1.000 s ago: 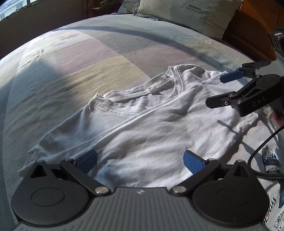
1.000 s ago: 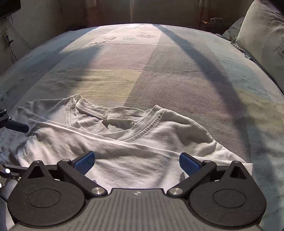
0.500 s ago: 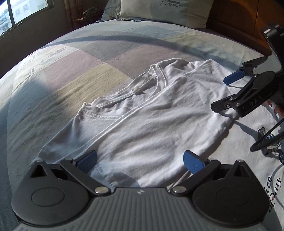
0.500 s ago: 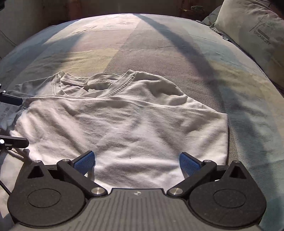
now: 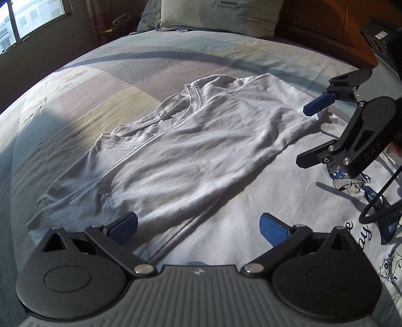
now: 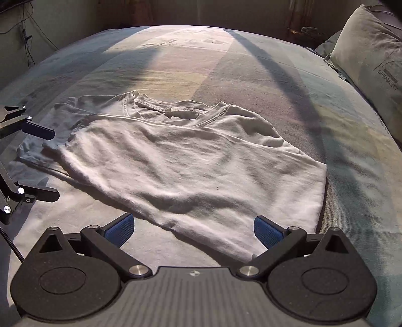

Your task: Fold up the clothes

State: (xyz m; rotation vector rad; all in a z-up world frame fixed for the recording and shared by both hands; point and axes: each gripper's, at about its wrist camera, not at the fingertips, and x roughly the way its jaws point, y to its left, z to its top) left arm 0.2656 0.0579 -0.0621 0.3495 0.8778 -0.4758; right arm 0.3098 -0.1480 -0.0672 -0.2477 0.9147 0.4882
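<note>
Both grippers backed off since a second ago, left gripper and right gripper spread wide, holding nothing; white T-shirt now lies folded over on itself mid-bed, so that fold looks done. Patchwork bedspread, sunlit; pillow at the head, window beyond.

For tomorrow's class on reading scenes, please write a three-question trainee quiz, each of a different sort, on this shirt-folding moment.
1. True or false: the left gripper grips the white T-shirt.
2. Which lies under the T-shirt? A bare sheet only; B a printed garment; C a pillow.
3. Fill in: the right gripper has its jaws ____.

Key: 1 false, it is open and holds nothing. 2 B. 3 open.
</note>
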